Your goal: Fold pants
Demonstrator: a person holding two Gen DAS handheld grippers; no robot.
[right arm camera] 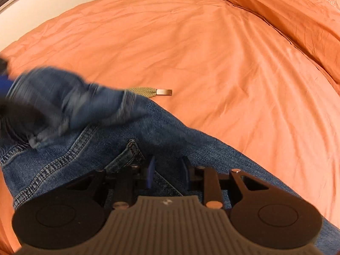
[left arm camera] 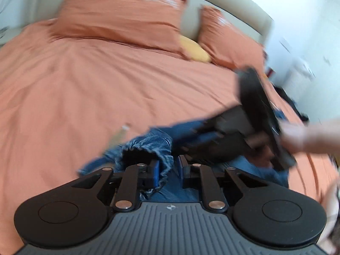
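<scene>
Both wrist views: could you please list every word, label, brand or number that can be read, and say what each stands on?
No readable text in either view.
Left claw: a small round emblem on its grey ribbed body, no letters.
Right claw: the same kind of mark, blurred.
Jeans, belt tip and orange bedcover: no print visible.

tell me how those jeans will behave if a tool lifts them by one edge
The jeans will likely sag and drape, since they already lie bunched on the bedspread. Thick stitched seams suggest fairly heavy cloth. The belt end may dangle.
</scene>
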